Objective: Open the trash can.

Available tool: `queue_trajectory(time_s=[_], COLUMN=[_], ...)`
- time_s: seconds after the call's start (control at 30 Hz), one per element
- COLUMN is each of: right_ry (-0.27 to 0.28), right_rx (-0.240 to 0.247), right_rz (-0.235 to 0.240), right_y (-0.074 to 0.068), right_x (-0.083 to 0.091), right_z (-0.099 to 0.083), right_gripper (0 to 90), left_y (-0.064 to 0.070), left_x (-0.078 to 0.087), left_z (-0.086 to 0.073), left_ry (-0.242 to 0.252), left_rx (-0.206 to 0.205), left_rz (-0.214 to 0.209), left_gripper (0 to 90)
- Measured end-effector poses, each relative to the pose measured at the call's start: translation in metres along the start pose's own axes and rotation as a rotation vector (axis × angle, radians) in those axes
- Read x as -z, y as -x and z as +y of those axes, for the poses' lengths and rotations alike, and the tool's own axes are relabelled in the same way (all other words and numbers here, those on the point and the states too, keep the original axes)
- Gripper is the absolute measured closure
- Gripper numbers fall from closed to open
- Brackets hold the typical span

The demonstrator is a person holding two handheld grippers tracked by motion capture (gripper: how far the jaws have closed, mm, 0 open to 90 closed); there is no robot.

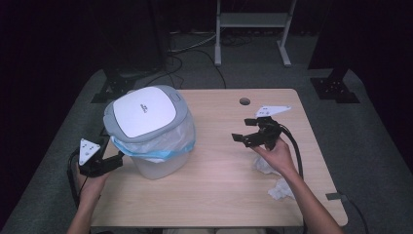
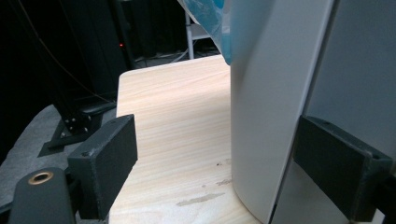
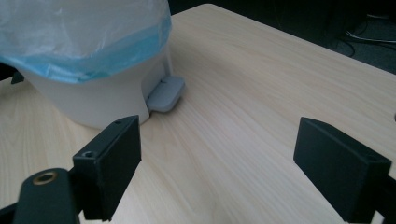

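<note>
A small white pedal bin (image 1: pixel 153 129) stands on the left half of the table. It has a white lid in a grey rim and a clear liner with a blue edge. My left gripper (image 1: pixel 114 160) is at the bin's near-left side. In the left gripper view its jaws (image 2: pixel 219 154) stand wide apart, with the bin's white wall (image 2: pixel 266 116) close by the right jaw. My right gripper (image 1: pixel 243 130) hovers open to the right of the bin, with nothing between its jaws (image 3: pixel 219 158). It faces the bin's grey pedal (image 3: pixel 166 93).
Two crumpled white tissues (image 1: pixel 265 165) (image 1: pixel 282 190) lie on the wooden table (image 1: pixel 219 195) near the person's right hand. A round cable hole (image 1: pixel 244 101) is at the table's far edge. Dark stands and a grey frame (image 1: pixel 253 29) rise behind the table.
</note>
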State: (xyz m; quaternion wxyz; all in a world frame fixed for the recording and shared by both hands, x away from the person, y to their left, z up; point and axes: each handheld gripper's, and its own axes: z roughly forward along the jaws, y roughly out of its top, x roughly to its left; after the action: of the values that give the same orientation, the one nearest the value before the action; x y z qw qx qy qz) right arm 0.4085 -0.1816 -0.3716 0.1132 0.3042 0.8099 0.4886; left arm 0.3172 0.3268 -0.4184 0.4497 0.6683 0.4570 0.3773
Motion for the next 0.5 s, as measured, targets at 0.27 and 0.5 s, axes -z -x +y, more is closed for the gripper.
queue_trajectory(time_s=[0.27,0.5], right_ry=[-0.008,-0.022], right_rx=[0.018,0.001], right_rz=[-0.01,-0.056], right_y=[-0.005,-0.001], right_x=[-0.031,-0.06], right_z=[0.022,0.034], right_gripper=[13.8,17.7], left_y=[0.008,0.021], left_x=[-0.016,-0.028], left_z=[0.009,0.016], left_ry=[-0.007,-0.011], left_rx=[-0.029,-0.067], left_rz=[-0.034,-0.066], left_gripper=[13.3,13.3])
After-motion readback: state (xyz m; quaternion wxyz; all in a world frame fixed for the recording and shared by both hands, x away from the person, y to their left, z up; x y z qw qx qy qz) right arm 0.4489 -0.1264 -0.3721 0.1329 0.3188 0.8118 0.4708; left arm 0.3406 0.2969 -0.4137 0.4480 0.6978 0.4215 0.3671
